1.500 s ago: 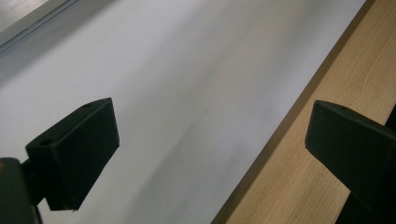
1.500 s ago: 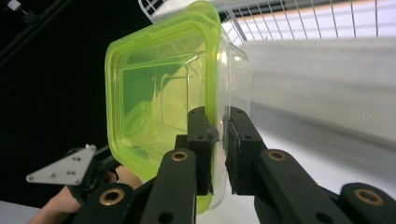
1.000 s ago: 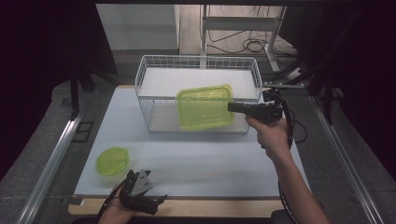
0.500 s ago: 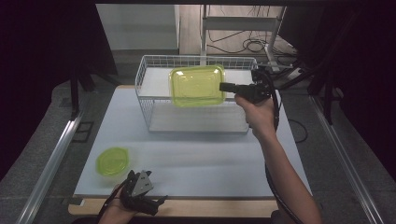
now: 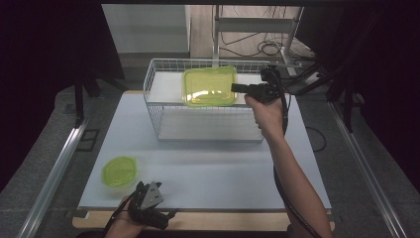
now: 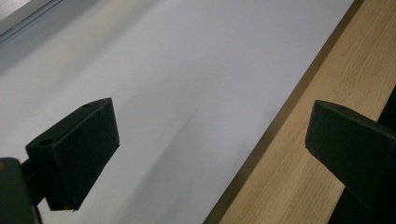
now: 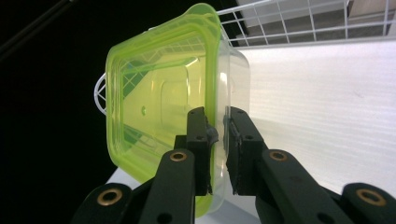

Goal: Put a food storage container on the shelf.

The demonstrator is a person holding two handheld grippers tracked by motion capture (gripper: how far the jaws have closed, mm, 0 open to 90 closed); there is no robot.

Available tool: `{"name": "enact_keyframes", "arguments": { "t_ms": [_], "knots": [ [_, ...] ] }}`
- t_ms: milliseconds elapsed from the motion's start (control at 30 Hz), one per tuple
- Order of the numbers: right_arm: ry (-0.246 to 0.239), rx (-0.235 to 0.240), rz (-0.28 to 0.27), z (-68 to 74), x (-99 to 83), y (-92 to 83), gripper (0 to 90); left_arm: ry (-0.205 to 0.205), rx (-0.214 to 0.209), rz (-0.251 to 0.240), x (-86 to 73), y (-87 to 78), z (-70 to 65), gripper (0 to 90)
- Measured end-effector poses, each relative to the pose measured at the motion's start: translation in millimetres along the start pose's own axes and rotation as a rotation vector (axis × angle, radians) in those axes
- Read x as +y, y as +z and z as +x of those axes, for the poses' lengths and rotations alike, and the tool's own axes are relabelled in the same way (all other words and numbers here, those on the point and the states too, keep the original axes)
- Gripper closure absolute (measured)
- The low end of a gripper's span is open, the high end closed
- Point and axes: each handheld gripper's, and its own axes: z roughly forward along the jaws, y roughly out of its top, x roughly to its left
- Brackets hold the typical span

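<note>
A clear rectangular container with a yellow-green lid (image 5: pixel 209 87) hangs over the back part of the white wire basket (image 5: pixel 154 113). My right gripper (image 5: pixel 235 88) is shut on its right rim. In the right gripper view the container (image 7: pixel 159 107) stands on edge, and the right gripper (image 7: pixel 218 126) pinches the lid and rim between its pads. My left gripper (image 5: pixel 153 210) rests at the table's front edge; in its own view the left gripper (image 6: pixel 210 135) is open, with nothing between its jaws.
A small round container with a green lid (image 5: pixel 119 171) sits on the white mat (image 5: pixel 213 168) at the front left, close to my left hand. A wooden strip (image 6: pixel 299 154) runs along the mat's front edge. Cables and a metal frame lie beyond the basket.
My right gripper has carried the lidded container away from me, from over the basket's front part to over its back part. The left gripper has stayed put.
</note>
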Motion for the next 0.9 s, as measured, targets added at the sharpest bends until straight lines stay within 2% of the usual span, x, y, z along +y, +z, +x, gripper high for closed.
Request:
{"name": "enact_keyframes", "arguments": {
  "t_ms": [367, 700, 767, 833, 900],
  "knots": [
    [0.097, -0.011, -0.022, -15.1, -1.2, 2.6, 80.1, 0.001, -0.004, 0.004, 0.0, 1.5, -0.8, 2.8],
    [0.12, -0.033, -0.037, -17.8, 4.5, 7.2, 79.3, 0.005, -0.006, 0.007, 0.1, 1.8, -1.2, 2.8],
    [0.123, -0.049, -0.048, -18.6, 5.6, 10.0, 78.2, 0.009, -0.006, 0.01, 0.0, 1.7, -0.9, 2.8],
    [0.111, -0.089, -0.053, -18.9, 6.6, 13.2, 76.7, 0.01, -0.005, 0.01, 0.0, 1.6, -0.7, 2.8],
    [0.125, -0.088, -0.057, -20.9, 6.8, 16.4, 74.6, 0.01, -0.004, 0.01, -0.2, 1.5, -0.4, 2.8]
  ]
}}
